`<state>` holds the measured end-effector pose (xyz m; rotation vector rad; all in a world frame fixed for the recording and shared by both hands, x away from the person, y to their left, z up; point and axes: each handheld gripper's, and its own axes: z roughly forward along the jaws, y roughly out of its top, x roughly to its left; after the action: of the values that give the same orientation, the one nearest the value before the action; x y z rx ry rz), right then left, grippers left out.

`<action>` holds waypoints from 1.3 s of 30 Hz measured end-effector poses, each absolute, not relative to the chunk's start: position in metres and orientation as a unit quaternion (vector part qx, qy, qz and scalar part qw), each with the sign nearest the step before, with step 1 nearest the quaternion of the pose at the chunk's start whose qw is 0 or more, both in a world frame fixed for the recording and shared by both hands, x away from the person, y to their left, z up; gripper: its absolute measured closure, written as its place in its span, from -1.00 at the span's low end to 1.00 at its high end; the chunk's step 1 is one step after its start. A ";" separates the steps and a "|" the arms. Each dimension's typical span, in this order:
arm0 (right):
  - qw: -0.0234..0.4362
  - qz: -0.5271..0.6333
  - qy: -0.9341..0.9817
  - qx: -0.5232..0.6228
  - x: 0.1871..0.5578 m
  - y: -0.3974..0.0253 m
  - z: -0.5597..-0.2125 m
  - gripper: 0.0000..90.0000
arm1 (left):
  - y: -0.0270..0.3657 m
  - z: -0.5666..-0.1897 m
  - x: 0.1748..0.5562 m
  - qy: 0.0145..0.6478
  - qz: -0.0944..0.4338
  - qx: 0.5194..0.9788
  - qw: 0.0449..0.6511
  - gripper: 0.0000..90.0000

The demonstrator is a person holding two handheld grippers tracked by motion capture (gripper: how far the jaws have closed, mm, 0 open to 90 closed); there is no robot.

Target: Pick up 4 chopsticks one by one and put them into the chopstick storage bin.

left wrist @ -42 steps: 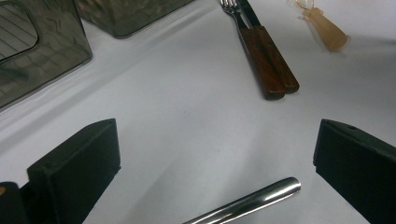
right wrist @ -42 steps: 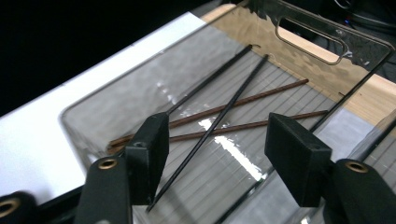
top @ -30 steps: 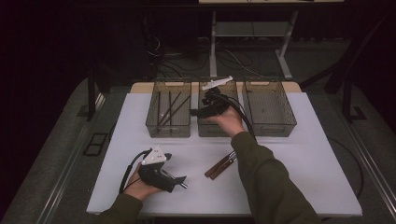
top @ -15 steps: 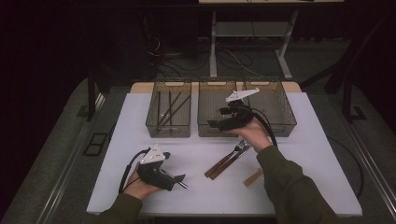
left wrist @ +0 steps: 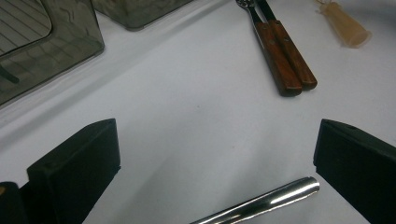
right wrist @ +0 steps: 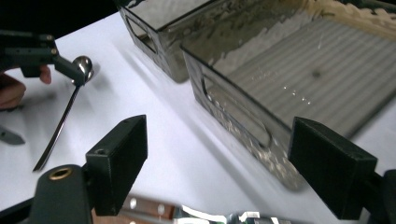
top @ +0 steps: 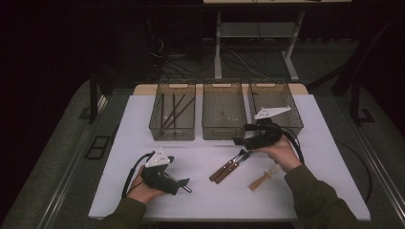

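My left gripper (top: pixel 183 183) rests low on the white table (top: pixel 200 157) at the front left, jaws open. A metal spoon (left wrist: pixel 261 201) lies on the table between its jaws, untouched by either; it also shows as the spoon (right wrist: pixel 63 116) in the right gripper view. My right gripper (top: pixel 239 141) hovers open just in front of the middle bin (top: pixel 223 129), over the metal heads of two wooden-handled utensils (top: pixel 228 168) lying side by side. Those utensils (left wrist: pixel 285 58) lie beyond the left gripper (left wrist: pixel 215 154). Nothing sits between the right gripper's (right wrist: pixel 219 154) jaws.
Three clear bins stand in a row at the back: the left bin (top: pixel 173 131) holds several dark sticks, while the middle bin and the right bin (top: pixel 276 90) look bare. A small pale wooden utensil (top: pixel 262 180) lies front right, by the person's right wrist.
My right gripper has come from above the middle bin, rightward and down toward the person, to the utensil heads. The pale wooden utensil is now uncovered. The left gripper stayed put.
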<state>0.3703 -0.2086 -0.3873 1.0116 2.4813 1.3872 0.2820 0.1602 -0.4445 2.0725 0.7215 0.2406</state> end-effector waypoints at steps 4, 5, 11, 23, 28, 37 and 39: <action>0.069 0.458 0.818 0.340 0.361 -0.222 -0.391 -0.56 | 0.161 -0.443 0.280 0.291 0.102 0.840 0.446 -1.00; 0.077 0.455 0.819 0.342 0.358 -0.225 -0.393 -0.56 | 0.161 -0.443 0.280 0.289 0.104 0.841 0.445 -1.00; 0.078 0.446 0.817 0.357 0.344 -0.247 -0.404 -0.56 | 0.161 -0.443 0.279 0.288 0.104 0.842 0.444 -1.00; 0.094 0.451 0.804 0.375 0.323 -0.278 -0.413 -0.57 | 0.159 -0.441 0.276 0.281 0.104 0.846 0.441 -1.00; 0.092 0.456 0.796 0.388 0.315 -0.290 -0.416 -0.57 | 0.159 -0.441 0.276 0.279 0.103 0.846 0.443 -1.00; 0.092 0.459 0.787 0.402 0.302 -0.314 -0.421 -0.57 | 0.159 -0.440 0.276 0.277 0.106 0.847 0.441 -1.00; 0.093 0.460 0.785 0.404 0.299 -0.319 -0.421 -0.57 | 0.159 -0.440 0.275 0.278 0.105 0.846 0.443 -1.00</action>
<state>0.2992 -0.3194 -0.4212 1.2002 2.3306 1.3664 0.2754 0.1586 -0.4401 2.0970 0.6900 0.2615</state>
